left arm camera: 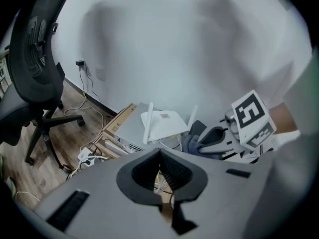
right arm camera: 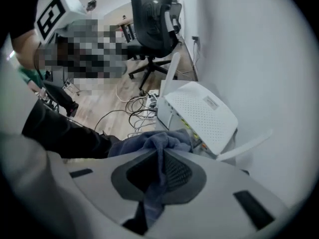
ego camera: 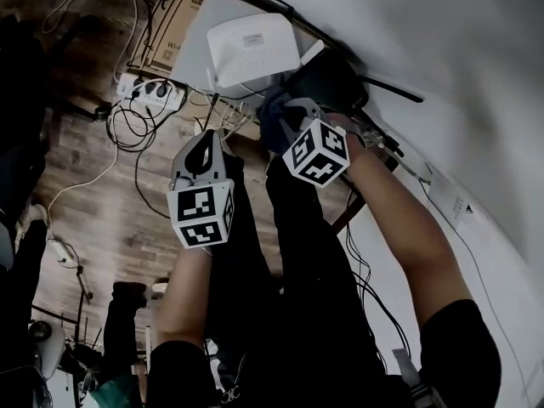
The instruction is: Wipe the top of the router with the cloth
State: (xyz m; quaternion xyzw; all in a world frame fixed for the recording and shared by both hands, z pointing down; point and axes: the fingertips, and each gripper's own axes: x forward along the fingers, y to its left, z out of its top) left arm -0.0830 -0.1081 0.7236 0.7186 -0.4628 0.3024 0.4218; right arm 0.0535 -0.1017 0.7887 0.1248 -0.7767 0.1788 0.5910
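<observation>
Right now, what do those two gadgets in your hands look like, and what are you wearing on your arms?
The left gripper and the right gripper look alike. Each has a light grey plastic body, dark ribbed pads lining the jaws, and a white cube printed with black square markers. The arms wear short black sleeves, with the forearms left bare.

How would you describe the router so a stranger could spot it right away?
Look to the foot of the white wall, where a grey case lies by a cardboard box. The router sits on that case: a flat white slab, perforated top, thin white antennas.
</observation>
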